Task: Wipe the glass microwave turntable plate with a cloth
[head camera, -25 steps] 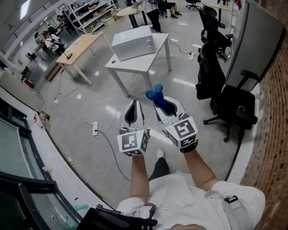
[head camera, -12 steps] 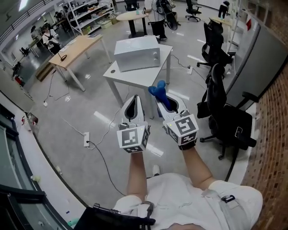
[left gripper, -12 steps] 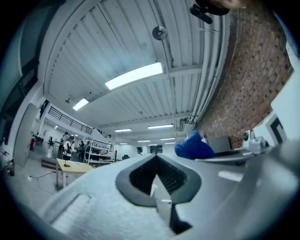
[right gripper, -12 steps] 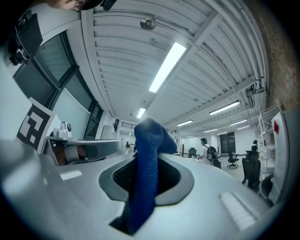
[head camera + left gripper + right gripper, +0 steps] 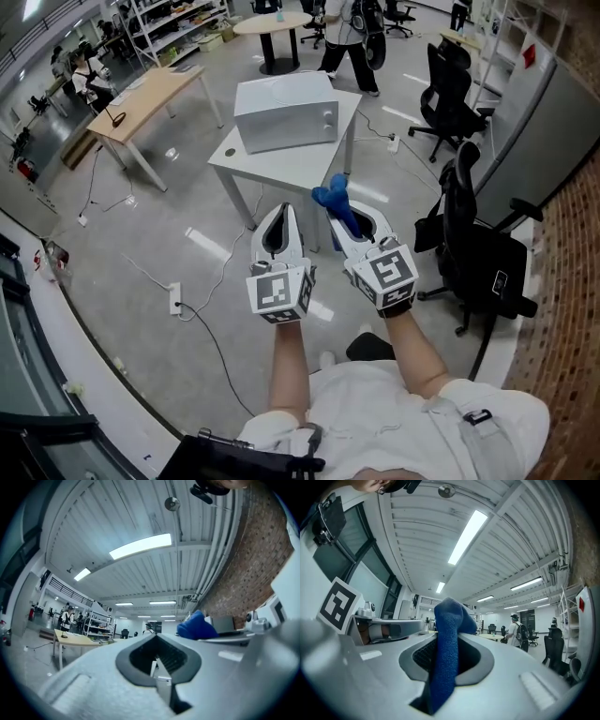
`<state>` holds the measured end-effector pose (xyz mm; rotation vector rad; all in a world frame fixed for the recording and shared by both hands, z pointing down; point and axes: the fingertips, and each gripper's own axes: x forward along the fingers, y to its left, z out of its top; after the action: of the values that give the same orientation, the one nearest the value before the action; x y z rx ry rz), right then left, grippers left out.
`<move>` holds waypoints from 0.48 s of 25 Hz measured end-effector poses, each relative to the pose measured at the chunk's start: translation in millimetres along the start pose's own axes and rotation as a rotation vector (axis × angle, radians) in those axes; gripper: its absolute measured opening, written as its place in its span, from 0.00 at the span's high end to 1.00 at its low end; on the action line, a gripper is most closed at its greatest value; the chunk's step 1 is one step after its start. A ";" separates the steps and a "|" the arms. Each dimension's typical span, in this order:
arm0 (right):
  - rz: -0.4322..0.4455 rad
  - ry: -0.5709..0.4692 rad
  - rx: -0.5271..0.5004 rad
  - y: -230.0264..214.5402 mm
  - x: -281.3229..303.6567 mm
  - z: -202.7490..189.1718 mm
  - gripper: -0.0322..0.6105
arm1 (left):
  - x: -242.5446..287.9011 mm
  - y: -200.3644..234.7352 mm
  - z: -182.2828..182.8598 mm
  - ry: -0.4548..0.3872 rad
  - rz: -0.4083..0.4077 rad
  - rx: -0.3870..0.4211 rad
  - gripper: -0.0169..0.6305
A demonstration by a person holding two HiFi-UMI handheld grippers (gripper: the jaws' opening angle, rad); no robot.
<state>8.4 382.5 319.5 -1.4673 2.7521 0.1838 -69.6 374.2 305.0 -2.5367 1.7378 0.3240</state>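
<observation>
In the head view a white microwave (image 5: 284,112) stands on a white table (image 5: 272,167) ahead of me. No glass turntable plate shows in any view. My right gripper (image 5: 352,220) is held in the air short of the table, shut on a blue cloth (image 5: 330,195) that sticks up past its tips. The right gripper view shows the cloth (image 5: 447,653) pinched between the jaws of the right gripper (image 5: 445,667). My left gripper (image 5: 278,230) hangs beside it, shut with nothing held. In the left gripper view the left gripper (image 5: 157,660) is shut and the cloth (image 5: 196,626) shows at its right.
A small dark round object (image 5: 231,152) lies on the table's left corner. Black office chairs (image 5: 473,253) (image 5: 450,84) stand at the right by a brick wall (image 5: 572,281). A wooden desk (image 5: 150,98), a round table (image 5: 281,23) and a person (image 5: 352,28) are farther back. A power strip (image 5: 175,298) lies on the floor.
The table and microwave have come nearer and lower in the head view as I walk forward. Both grippers keep their pose, with the cloth still held.
</observation>
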 end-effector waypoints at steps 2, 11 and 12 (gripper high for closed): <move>0.005 -0.003 0.019 -13.4 14.9 -5.8 0.83 | 14.0 5.8 -2.7 0.012 0.023 0.004 0.97; 0.129 -0.076 -0.006 -88.2 104.7 2.5 0.83 | 140.3 21.3 0.2 -0.019 0.092 0.092 0.97; 0.127 -0.092 -0.011 -105.3 112.6 7.6 0.83 | 157.8 19.4 3.5 -0.044 0.088 0.107 0.97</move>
<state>32.4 232.2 293.9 -1.2526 2.7751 0.2625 -33.4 223.0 271.6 -2.3668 1.8033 0.2807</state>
